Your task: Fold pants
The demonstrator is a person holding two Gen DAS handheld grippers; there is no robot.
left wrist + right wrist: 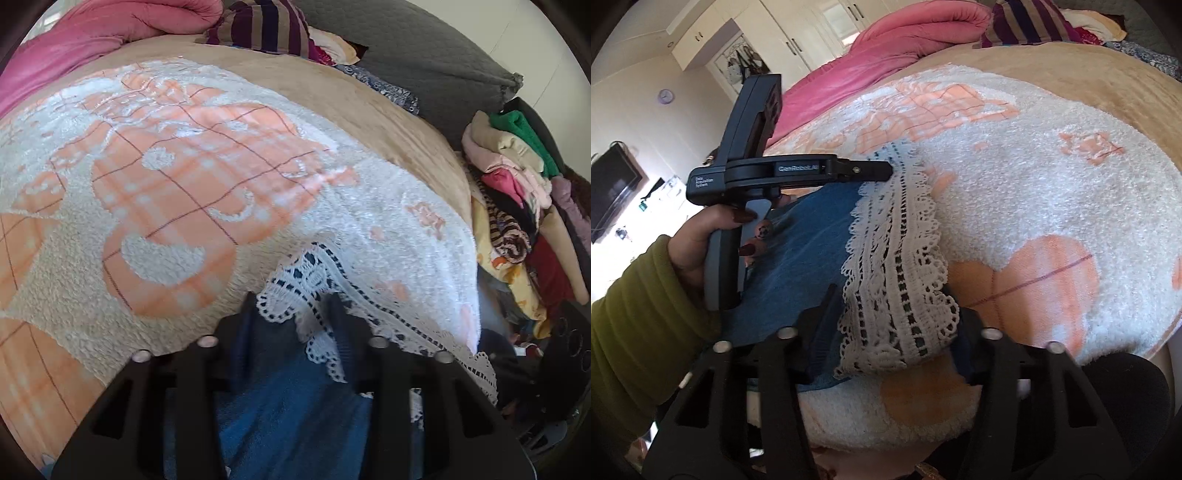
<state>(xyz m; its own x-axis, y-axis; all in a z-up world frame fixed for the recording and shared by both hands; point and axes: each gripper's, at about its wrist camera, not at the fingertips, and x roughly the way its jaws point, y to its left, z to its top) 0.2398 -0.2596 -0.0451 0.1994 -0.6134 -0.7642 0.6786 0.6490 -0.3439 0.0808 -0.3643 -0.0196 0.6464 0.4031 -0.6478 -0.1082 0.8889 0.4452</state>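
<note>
I see the pants (809, 254), blue denim with a white lace hem (894, 295), lying on the near edge of the blanket (1052, 192). My left gripper (295, 306) has its fingers apart, lace hem and denim between them. My right gripper (897, 314) likewise stands apart astride the hem. I cannot tell whether either finger pair presses the cloth.

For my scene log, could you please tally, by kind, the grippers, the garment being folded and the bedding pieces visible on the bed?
Grippers: 2, the left gripper and the right gripper
Blue lace-hemmed pants: 1
White-and-orange fleece blanket: 1
Tan bedspread: 1
Pink comforter: 1
Grey quilted pillow: 1
Total: 7
</note>
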